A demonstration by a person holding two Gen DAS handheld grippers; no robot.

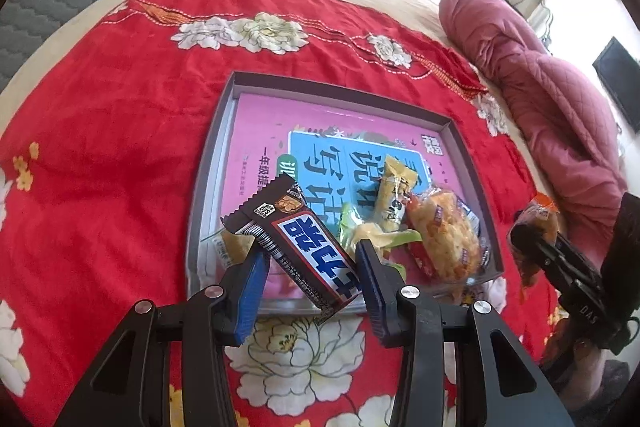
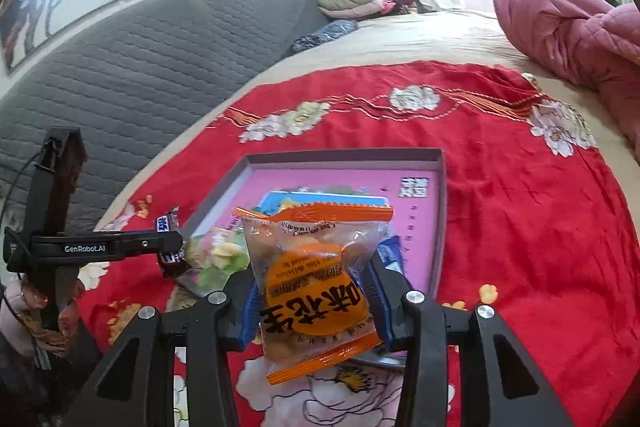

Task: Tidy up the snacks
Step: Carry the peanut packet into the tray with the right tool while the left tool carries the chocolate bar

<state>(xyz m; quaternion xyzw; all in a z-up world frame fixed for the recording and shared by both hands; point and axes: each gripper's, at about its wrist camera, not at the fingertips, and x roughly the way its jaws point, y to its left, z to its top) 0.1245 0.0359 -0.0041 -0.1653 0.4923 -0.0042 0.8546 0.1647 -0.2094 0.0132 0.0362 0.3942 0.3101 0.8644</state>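
The landmark here is the shallow grey cardboard tray (image 1: 452, 131) with a pink printed sheet lining its floor, lying on a red plush blanket (image 1: 112, 147) patterned with white flowers.

Part of the sorting looks done. Several snacks already lie in the tray's near corner: a yellow wrapped stick-shaped snack (image 1: 394, 199), a clear packet of golden puffed pastry with red edging (image 1: 444, 239), and some green-and-yellow wrapped pieces (image 1: 376, 237) half hidden behind the gripper fingers. The far half of the tray floor is bare.

Two more snacks are on their way. The left gripper (image 1: 312, 279) has its blue-padded jaws partly closed on a dark brown chocolate bar with a blue-and-white label (image 1: 304, 247), held slantwise in the air over the tray's near edge. The right gripper (image 2: 312, 301) is likewise partly closed, pinching a clear packet with orange sealed ends and a round orange label (image 2: 316, 291), held upright above the tray's near edge.

What is left, by my judgement: lower both items into the tray and release them. No loose snack shows on the blanket around the tray, though the fisheye edges and the grippers hide much of the near ground, so I cannot say for certain these are the last two.
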